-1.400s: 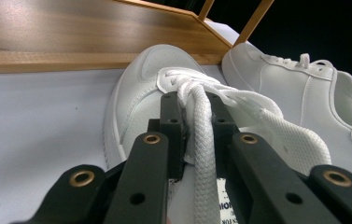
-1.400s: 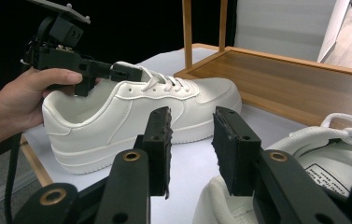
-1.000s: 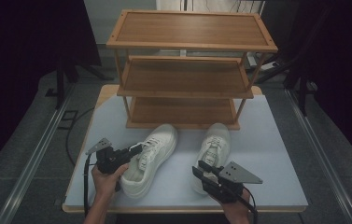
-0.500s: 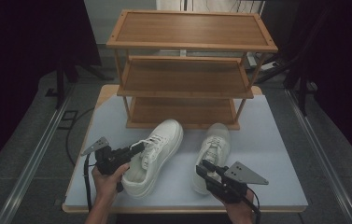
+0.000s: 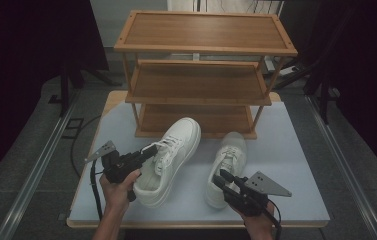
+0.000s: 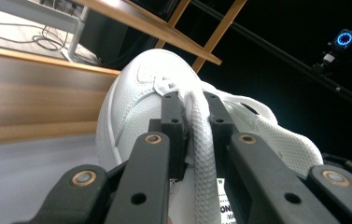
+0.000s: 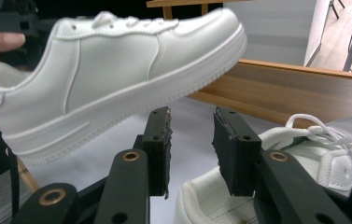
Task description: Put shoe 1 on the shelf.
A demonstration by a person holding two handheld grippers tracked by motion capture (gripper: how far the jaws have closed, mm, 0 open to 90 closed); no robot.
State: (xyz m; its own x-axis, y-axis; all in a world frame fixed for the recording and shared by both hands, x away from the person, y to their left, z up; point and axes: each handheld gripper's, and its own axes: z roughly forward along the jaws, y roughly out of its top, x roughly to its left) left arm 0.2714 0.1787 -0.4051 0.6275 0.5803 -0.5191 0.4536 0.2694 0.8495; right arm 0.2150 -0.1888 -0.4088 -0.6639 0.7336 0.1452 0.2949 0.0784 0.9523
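Observation:
Two white sneakers are on the pale table [image 5: 296, 165] in front of a wooden shoe rack [image 5: 201, 85]. My left gripper [image 5: 151, 151] is shut on the tongue of the left sneaker [image 5: 173, 150] and holds the shoe off the table, toe tilted up toward the rack. In the left gripper view the jaws [image 6: 193, 100] pinch the padded tongue of that sneaker [image 6: 131, 102]. The right sneaker [image 5: 231, 155] lies flat. My right gripper [image 5: 221, 177] is at its heel, open. In the right gripper view its jaws [image 7: 192, 126] stand apart above the right sneaker's heel collar [image 7: 201, 196], with the raised sneaker [image 7: 108, 79] beyond.
The rack has three slatted shelves; the lowest shelf [image 5: 196, 120] lies just beyond the shoes' toes. The table's front edge [image 5: 196, 220] is near both hands. Dark floor and metal rails [image 5: 36, 165] flank the table.
The left gripper has risen with the left sneaker, whose toe now points up toward the rack. The right gripper has stayed by the right sneaker's heel.

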